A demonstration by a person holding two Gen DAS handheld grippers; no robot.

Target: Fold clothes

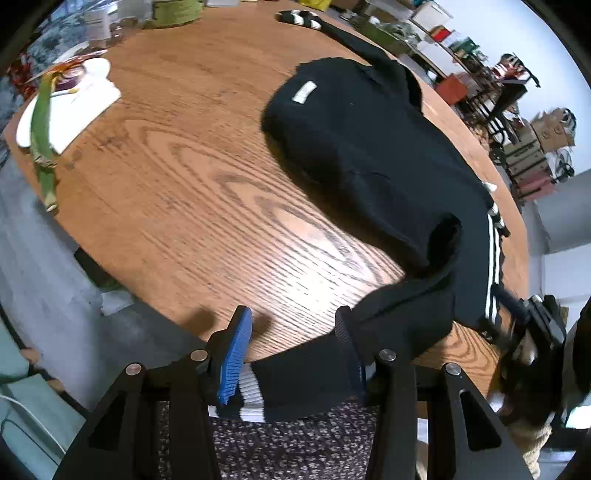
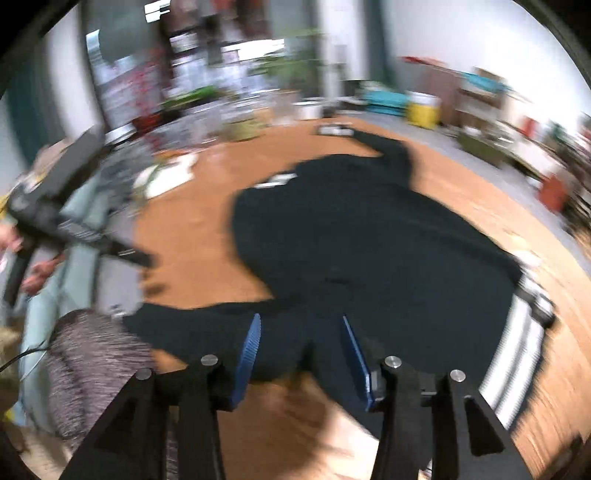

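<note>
A black garment (image 1: 369, 155) with white side stripes (image 1: 493, 258) lies spread on the round wooden table (image 1: 192, 177). One sleeve runs to the near edge, and its white-striped cuff (image 1: 255, 391) hangs off the table between the blue-padded fingers of my left gripper (image 1: 292, 312). The jaws stand wide apart, and the sleeve lies against the right finger. My right gripper (image 2: 300, 319) is open just above the garment's near edge (image 2: 369, 229); that view is blurred. The right gripper (image 1: 535, 321) also shows at the left view's right edge.
White papers with a long green leaf (image 1: 44, 125) lie at the table's far left. A green round container (image 1: 173, 11) stands at the back. Shelves and boxes (image 1: 532, 147) fill the room beyond. A person's patterned clothing (image 1: 288, 443) is right below the table edge.
</note>
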